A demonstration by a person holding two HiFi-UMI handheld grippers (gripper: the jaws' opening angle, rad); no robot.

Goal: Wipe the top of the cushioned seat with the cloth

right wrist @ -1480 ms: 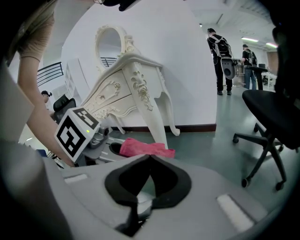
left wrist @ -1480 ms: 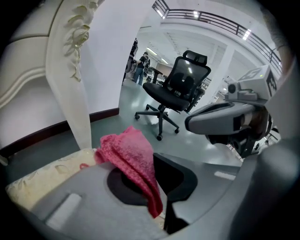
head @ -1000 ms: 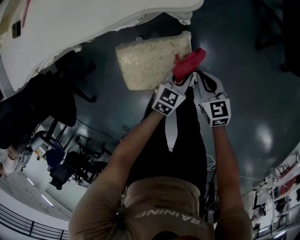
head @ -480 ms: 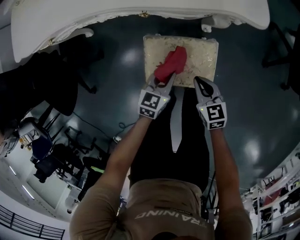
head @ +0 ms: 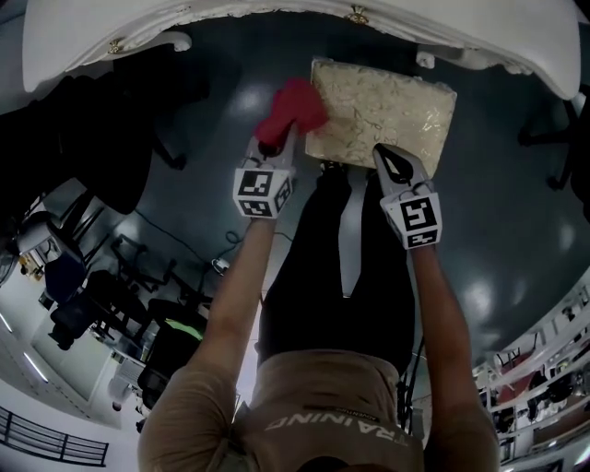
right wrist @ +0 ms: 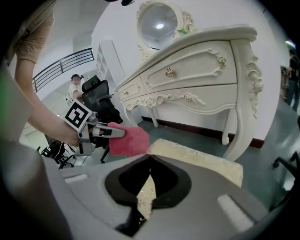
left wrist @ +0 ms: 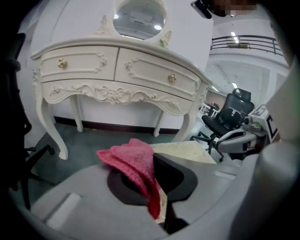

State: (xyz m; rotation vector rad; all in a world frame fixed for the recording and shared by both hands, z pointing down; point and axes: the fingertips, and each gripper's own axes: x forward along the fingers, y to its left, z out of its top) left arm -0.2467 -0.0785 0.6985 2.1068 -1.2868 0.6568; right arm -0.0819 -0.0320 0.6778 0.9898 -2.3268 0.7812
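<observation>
Moved off the seat top since half a second ago, the one red cloth [head: 291, 106] is now just past the left edge of the single cushioned seat [head: 392, 101], clamped in the left gripper [head: 280, 140]. The right gripper [head: 391, 161], closed and empty, is at the seat's near edge. One white desk [head: 277, 23] stands behind.

Fuzzy cloth [left wrist: 133, 161]; brocade seat [head: 383, 111] (faint sheen)

White carved dressing table [left wrist: 117, 75] with oval mirror [left wrist: 139, 16] straight ahead of left tongs [left wrist: 154, 187] and right tongs [right wrist: 147, 161], against white wall [left wrist: 187, 37]. Dark glossy floor [head: 516, 230] below, reflecting light spots. Black office chairs [left wrist: 229, 115] right of left tongs. Railing [left wrist: 243, 43] above them, ceiling lights [left wrist: 233, 34] on.
</observation>
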